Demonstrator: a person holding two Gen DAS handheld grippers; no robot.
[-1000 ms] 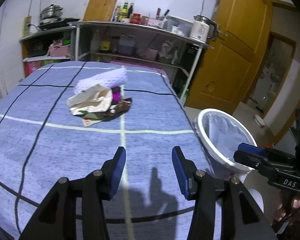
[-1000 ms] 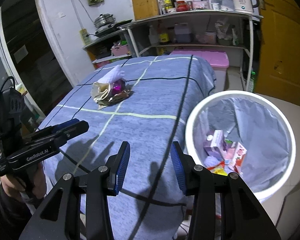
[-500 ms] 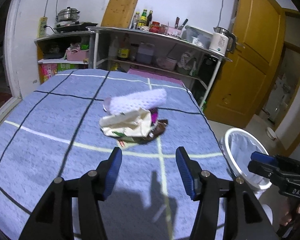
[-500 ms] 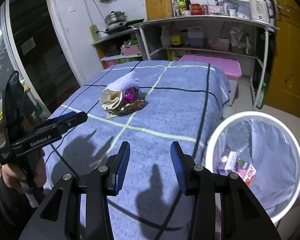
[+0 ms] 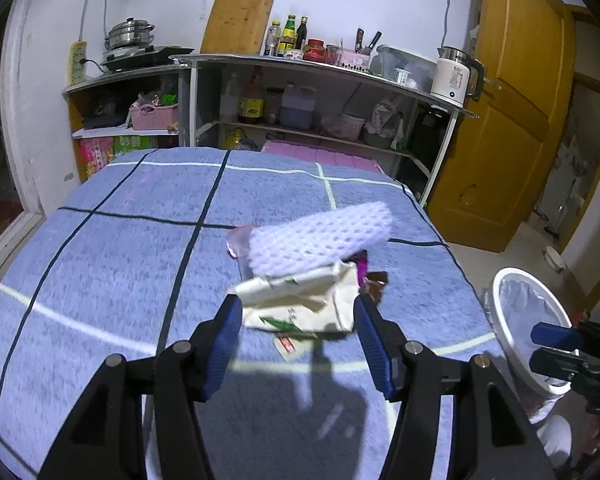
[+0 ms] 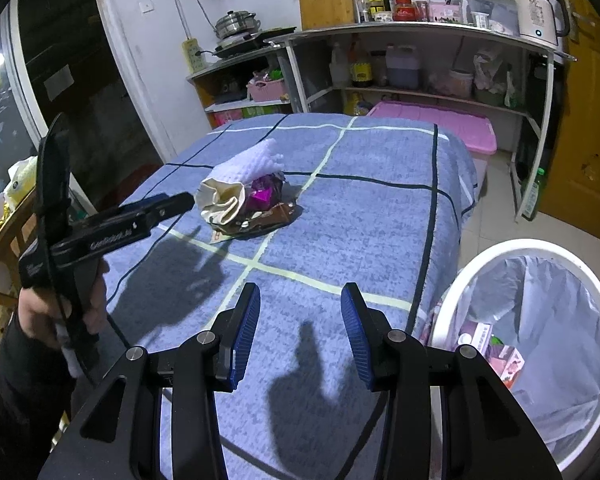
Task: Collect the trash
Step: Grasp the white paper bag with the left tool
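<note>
Closer now, my left gripper [image 5: 298, 334] opens around the crumpled paper bag [image 5: 300, 304] at frame centre, light and soft; right gripper [image 6: 300, 334] apart, empty

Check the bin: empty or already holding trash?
Holding trash: the white bin has small cartons lying at the bottom of its liner.

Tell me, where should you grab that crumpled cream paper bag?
Probably the cream paper bag across its near crumpled end, coming from the front. The left tool, jaws opening, already frames its width. White foam netting lies on its far part, so avoid the top.
</note>
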